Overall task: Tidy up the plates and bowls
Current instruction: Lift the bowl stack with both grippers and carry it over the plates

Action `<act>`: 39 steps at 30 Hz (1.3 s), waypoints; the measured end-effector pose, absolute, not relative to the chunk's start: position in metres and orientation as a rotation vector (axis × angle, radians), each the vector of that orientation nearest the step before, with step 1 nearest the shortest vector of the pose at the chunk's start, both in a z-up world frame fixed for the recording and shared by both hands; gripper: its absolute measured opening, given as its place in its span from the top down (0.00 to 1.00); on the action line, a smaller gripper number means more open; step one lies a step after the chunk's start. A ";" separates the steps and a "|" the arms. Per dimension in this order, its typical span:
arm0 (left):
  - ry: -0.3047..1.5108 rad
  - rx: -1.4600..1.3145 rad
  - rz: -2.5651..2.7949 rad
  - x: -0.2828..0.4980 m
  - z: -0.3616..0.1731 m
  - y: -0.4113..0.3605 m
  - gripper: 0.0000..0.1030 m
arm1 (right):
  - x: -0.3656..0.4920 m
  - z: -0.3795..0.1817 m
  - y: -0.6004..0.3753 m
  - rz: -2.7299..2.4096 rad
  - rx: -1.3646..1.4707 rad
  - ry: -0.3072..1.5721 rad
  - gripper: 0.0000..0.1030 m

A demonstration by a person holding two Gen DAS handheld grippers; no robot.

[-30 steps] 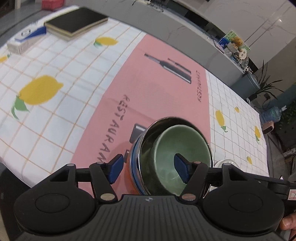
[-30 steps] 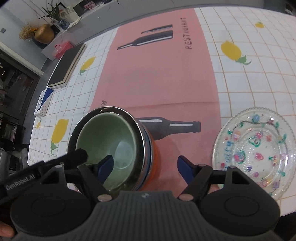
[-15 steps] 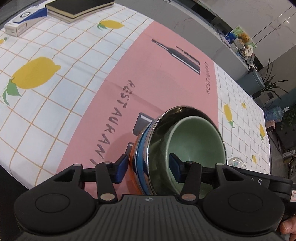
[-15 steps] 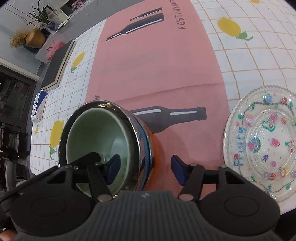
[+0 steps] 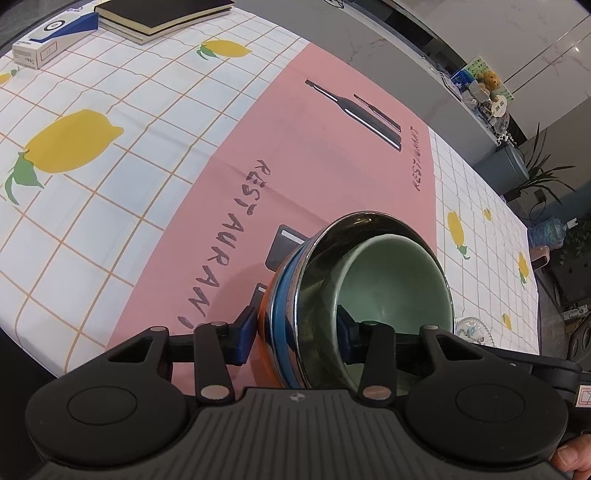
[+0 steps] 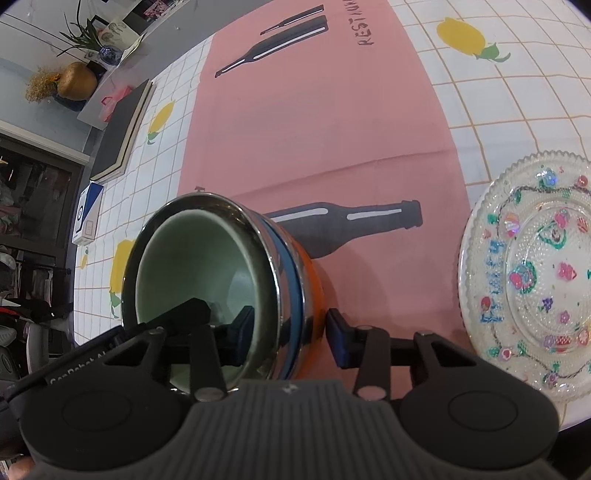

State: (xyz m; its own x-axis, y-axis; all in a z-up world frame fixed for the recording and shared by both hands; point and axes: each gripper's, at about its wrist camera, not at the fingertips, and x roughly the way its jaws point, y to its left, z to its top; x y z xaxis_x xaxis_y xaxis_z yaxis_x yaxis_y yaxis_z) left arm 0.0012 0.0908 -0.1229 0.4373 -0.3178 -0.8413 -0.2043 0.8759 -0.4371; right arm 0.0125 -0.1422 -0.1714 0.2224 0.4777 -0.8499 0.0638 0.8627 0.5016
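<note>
Tablecloth (image 5: 110, 206) covering the table: white grid with yellow lemons, pink centre strip printed with dark bottles and "RESTAURANT" lettering. Grey counter (image 5: 388, 62) running behind the table in the left view; potted plant (image 5: 543, 173) showing at its far end.

Stack of bowls (image 5: 369, 295) sitting on the pink strip, close to both cameras. Nesting order, inside to outside: green bowl (image 5: 391, 280), steel bowl (image 5: 317, 288), a blue rim, orange bowl (image 6: 314, 291) at the bottom. Appearing tilted in both views; not possible to tell lens distortion from real lean.

Left gripper (image 5: 295, 336) straddling the stack's near wall: one blue pad pressing against the orange outside, the other sitting inside against the green bowl. Reading as clamping the stack wall.

Right gripper (image 6: 291, 332) straddling the stack from the opposite side: one pad inside the green bowl, the other outside, just beside the orange wall with a thin sliver of tablecloth showing between. Not possible to tell if actually pinching.

Glass plate (image 6: 532, 273) with coloured flower marks lying flat on the cloth, well to the right of the stack in the right view, apart from it.

Black notebook (image 5: 162, 14) and blue-and-white box (image 5: 51, 40) lying near the far left table edge. Gold vase (image 6: 77, 81) standing off the table in the right view.
</note>
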 end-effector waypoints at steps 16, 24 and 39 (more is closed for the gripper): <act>1.114 -0.484 -0.075 -0.001 -0.112 0.084 0.56 | 0.010 -0.160 -0.147 0.310 0.477 1.299 0.62; 1.084 -0.452 -0.095 0.002 -0.096 0.069 0.56 | 0.008 -0.148 -0.164 0.317 0.497 1.263 0.63; 1.064 -0.396 -0.255 0.017 -0.075 -0.009 0.56 | -0.005 -0.118 -0.252 0.214 0.550 1.158 0.63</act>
State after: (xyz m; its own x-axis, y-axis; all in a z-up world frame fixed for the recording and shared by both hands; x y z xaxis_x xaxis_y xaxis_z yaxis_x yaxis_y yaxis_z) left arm 0.0172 -0.0094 -0.0745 0.4658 -0.3893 -0.7946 0.0137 0.9011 -0.4335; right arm -0.0047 -0.2518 -0.1178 0.3987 0.4342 -0.8078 0.1176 0.8493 0.5146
